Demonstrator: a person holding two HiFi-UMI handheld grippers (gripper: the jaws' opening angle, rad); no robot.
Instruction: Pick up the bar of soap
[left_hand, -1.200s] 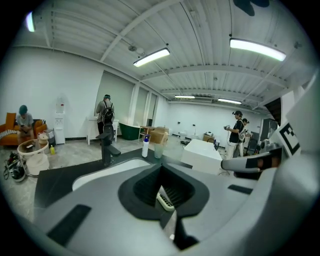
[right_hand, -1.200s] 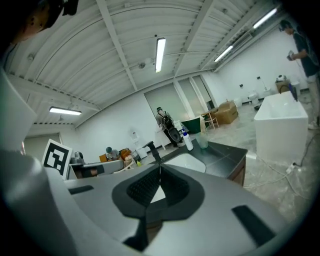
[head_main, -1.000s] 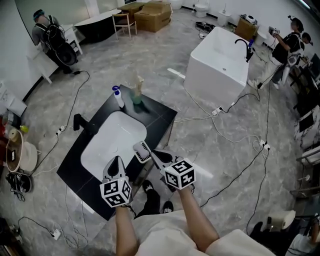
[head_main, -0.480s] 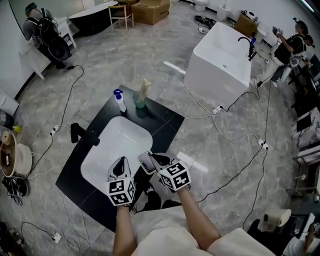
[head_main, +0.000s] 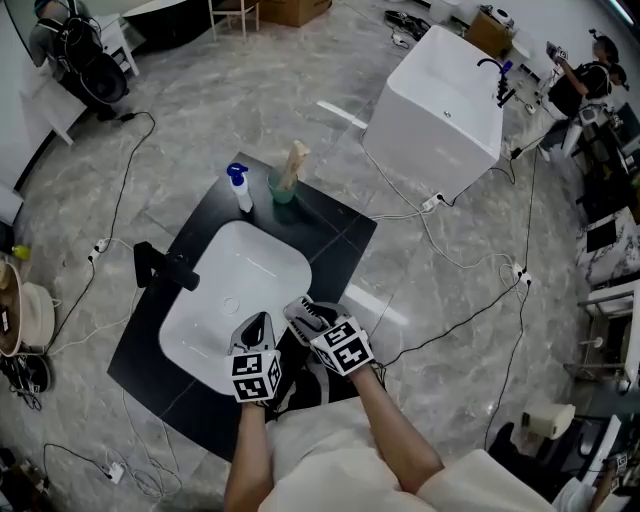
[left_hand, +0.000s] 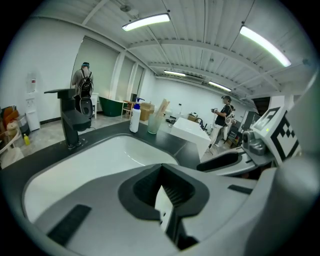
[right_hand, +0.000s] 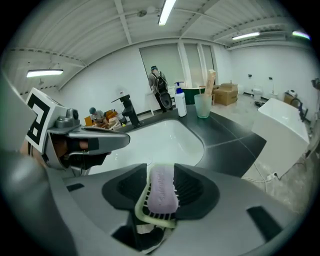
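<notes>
A pale purple bar of soap (right_hand: 162, 190) lies on a light slatted soap dish (right_hand: 150, 216) at the black counter's (head_main: 335, 232) near edge, just right of the white sink (head_main: 235, 290). My right gripper (right_hand: 161, 179) has just been opening its jaws, and now they flank the soap and dish without pressing on them. In the head view the dish (head_main: 298, 310) shows at the right gripper's (head_main: 306, 320) tips. My left gripper (head_main: 257, 325) hovers beside it over the sink's near rim, jaws together and holding nothing (left_hand: 161, 170).
A black faucet (head_main: 160, 267) stands left of the sink. A blue-capped spray bottle (head_main: 238, 188) and a green cup (head_main: 284, 187) with a wooden brush stand at the counter's far side. A white bathtub (head_main: 430, 110) and cables are on the floor beyond.
Both grippers have come down toward the counter's near edge. The right one has closed in on the soap dish, which now lies between its jaws.
</notes>
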